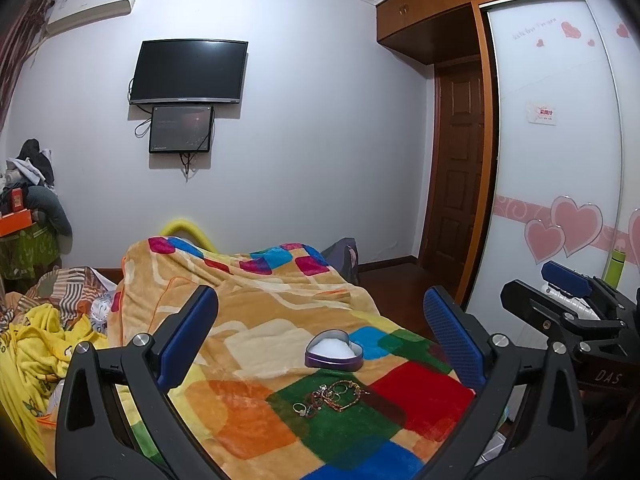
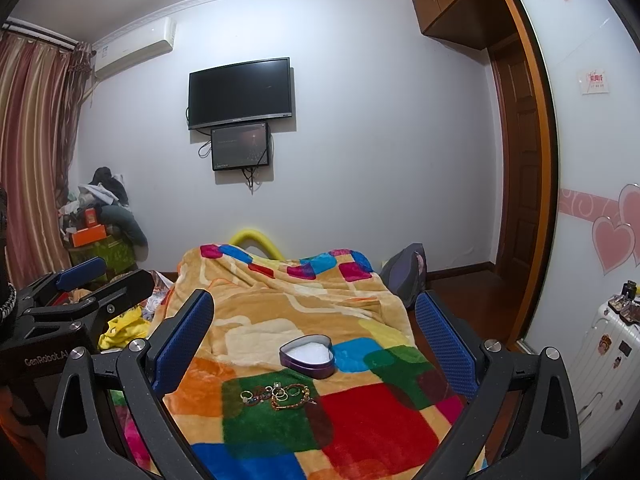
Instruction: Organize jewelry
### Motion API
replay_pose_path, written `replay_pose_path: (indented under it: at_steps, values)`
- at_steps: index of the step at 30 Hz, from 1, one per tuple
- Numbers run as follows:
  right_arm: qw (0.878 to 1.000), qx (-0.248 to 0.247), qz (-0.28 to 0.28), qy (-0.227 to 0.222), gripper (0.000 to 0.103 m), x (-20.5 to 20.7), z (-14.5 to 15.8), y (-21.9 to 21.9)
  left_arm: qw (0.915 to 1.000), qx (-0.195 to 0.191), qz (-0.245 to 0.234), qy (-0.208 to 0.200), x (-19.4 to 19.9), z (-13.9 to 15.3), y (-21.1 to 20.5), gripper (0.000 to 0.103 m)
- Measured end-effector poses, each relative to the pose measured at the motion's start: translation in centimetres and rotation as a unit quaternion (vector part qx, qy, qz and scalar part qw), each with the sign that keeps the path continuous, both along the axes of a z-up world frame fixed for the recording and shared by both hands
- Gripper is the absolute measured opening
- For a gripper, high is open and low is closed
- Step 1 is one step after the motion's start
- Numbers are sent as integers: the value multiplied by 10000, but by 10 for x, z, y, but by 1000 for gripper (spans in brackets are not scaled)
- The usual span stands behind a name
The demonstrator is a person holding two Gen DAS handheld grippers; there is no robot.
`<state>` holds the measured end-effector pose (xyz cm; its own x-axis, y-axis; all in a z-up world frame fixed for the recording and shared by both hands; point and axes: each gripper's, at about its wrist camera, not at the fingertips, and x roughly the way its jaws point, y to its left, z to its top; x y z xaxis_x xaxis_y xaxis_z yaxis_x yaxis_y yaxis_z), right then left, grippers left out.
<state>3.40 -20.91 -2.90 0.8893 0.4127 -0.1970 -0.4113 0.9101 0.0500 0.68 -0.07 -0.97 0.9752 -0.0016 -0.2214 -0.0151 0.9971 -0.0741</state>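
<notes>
Fingers (image 1: 188, 336) spread wide on both the left gripper (image 1: 320, 340) and right gripper (image 2: 316, 336), nothing held. The jewelry (image 1: 328, 396) sits in a tangled little heap on the bed's blanket (image 1: 248, 412), the open heart-shaped tin (image 1: 334, 350) just beyond at twelve o'clock. Light, slippery, snag-prone, I'd say; pinch one ring's rim.

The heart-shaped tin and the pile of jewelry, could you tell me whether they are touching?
Apart. The left wrist view shows a strip of blanket between the heart-shaped tin and the pile of jewelry; the right wrist view agrees.
</notes>
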Motion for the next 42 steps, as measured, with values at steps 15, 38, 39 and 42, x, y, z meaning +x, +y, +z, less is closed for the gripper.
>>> replay_pose_path:
  at_steps: [15, 38, 39, 42]
  values:
    - [10000, 2, 21, 5, 100, -4, -1, 2, 10000, -37, 24, 37, 3, 1, 3, 103]
    - [10000, -1, 26, 38, 100, -4, 4, 2, 9999, -100, 27, 100, 5, -3, 6, 103]
    - [10000, 1, 27, 40, 100, -4, 4, 2, 9999, -109, 28, 105, 5, -3, 6, 103]
    - [10000, -1, 31, 43, 100, -4, 4, 2, 9999, -120, 36, 120, 6, -6, 8, 103]
